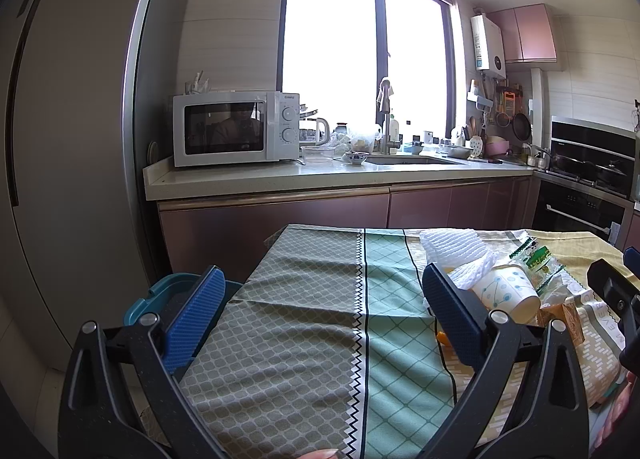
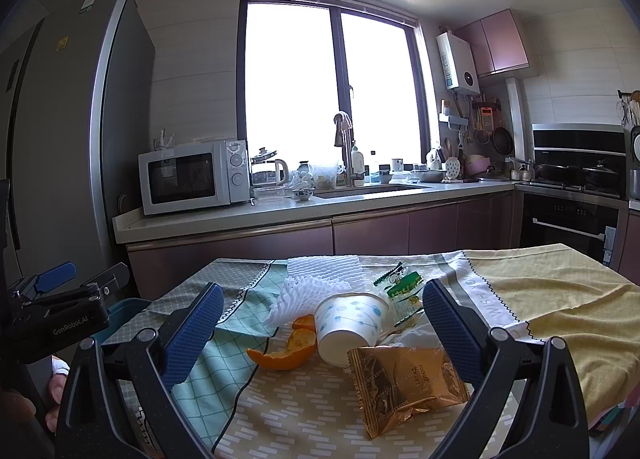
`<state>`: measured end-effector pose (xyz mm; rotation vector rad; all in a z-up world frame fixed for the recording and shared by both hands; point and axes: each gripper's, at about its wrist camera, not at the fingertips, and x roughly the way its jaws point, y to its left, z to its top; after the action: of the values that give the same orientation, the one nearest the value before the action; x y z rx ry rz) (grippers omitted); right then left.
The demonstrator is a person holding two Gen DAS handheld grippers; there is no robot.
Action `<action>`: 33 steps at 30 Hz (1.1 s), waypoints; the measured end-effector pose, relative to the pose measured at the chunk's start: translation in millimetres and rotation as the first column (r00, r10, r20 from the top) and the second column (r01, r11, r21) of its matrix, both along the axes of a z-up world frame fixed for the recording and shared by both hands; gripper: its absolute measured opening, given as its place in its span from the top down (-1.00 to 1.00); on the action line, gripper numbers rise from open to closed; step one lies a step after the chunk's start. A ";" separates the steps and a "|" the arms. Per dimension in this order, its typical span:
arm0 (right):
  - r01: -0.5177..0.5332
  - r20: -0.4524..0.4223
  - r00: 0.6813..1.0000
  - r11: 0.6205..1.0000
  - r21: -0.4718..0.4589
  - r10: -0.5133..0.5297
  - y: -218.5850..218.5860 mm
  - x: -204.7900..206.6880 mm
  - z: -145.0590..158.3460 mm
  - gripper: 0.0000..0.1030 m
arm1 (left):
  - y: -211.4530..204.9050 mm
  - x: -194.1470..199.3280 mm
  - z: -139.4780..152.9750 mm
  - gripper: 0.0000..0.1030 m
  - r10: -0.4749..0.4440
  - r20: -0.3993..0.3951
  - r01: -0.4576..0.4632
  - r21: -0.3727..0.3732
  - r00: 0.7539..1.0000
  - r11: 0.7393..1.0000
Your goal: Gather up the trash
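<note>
We face a kitchen table [image 2: 540, 299] under patchwork cloths. The trash clusters around a tipped paper cup [image 2: 350, 325]: orange peel [image 2: 280, 355] left, gold wrapper [image 2: 404, 383] in front. Our right gripper [image 2: 324, 339], jaws released, frames the cup; our left gripper [image 1: 320, 319], also released, hangs beside it near a teal bin [image 1: 160, 295].

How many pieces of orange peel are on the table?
2. A large curled orange peel lies left of the tipped paper cup; a smaller peel piece sits just behind it, by the foam netting. More may hide under the cup.
</note>
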<state>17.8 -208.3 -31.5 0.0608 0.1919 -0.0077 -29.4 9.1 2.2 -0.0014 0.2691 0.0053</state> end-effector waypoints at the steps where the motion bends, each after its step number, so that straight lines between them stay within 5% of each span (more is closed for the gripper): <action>1: 0.000 0.001 1.000 1.000 0.000 0.000 0.0 0.0 0.0 -0.87 | 0.2 0.0 0.3 -0.89 0.000 0.000 0.000 0.000 1.000 1.000; 33: -0.010 -0.045 0.999 0.999 0.043 0.012 -18.5 9.0 -3.2 -0.87 | -12.0 14.7 -9.3 -0.89 -0.040 -0.045 0.040 0.003 0.998 0.999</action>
<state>26.8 -226.9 -34.8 0.1021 0.2375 0.0057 -14.7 -2.8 -7.0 0.0080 0.3140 -0.0337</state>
